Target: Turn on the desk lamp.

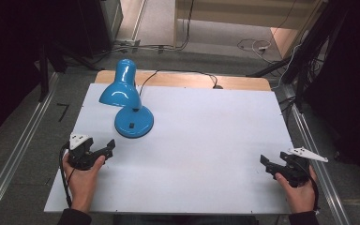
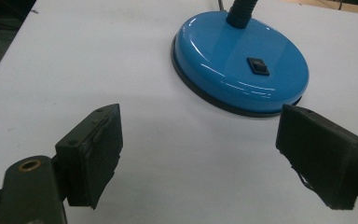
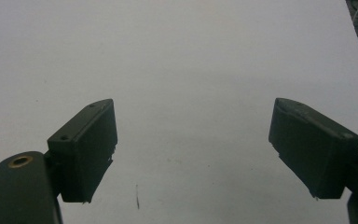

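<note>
Nearest the person, the left gripper (image 1: 107, 149) and right gripper (image 1: 265, 163) rest wide-jawed and empty on the white table (image 1: 206, 140), so this looks like the opening reach: next, the left must advance to the blue desk lamp (image 1: 127, 101) just beyond, perhaps its base switch (image 2: 258, 66).

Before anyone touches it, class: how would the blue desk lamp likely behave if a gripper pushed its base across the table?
The blue desk lamp would probably slide, not roll: its base is wide, round and flat. The glossy surface looks slippery for jaws. Its shade leans off to one side on a bendy neck, so a high push might tip it.
</note>
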### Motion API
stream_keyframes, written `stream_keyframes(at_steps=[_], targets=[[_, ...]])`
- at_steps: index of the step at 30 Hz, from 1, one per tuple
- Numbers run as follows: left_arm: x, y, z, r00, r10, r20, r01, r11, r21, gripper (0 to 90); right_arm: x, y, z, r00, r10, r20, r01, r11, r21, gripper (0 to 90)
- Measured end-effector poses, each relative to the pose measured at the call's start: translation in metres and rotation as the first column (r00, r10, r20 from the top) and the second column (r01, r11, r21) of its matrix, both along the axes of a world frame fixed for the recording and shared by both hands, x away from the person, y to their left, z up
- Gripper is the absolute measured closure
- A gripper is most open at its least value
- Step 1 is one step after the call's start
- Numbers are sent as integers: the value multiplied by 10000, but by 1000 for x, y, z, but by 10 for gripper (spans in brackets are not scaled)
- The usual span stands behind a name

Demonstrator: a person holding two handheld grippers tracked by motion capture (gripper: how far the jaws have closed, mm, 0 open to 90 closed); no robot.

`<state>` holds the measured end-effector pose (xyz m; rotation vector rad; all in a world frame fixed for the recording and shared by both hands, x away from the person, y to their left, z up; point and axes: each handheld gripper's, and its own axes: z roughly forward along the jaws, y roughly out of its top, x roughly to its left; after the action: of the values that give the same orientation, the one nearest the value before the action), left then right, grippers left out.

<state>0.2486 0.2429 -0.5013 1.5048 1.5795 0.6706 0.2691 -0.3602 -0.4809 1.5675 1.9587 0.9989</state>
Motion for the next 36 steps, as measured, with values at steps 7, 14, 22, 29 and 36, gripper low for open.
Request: stream_keyframes(at_steps=[7,14,22,29,36], targets=[[4,-4,2,9999,-55,91,56,9999,-114,166,-1,1,0,10000,66,16,-66,10000,19,141],[9,-5,3,9999,-24,119,26,9998,-182,203,1,0,-1,10000,56,-70,-56,10000,7,141],[13,-8,5,9998,-61,203,65,9997,-218,209,0,0,0,10000,41,-27,-41,10000,35,142],[17,-11,4,9998,-68,198,72,9997,-225,209,0,0,0,10000,52,-42,-52,10000,29,141],[19,-14,6,9997,-109,209,110,9999,-54,209,0,0,1,10000,10,-9,-10,10000,68,141]])
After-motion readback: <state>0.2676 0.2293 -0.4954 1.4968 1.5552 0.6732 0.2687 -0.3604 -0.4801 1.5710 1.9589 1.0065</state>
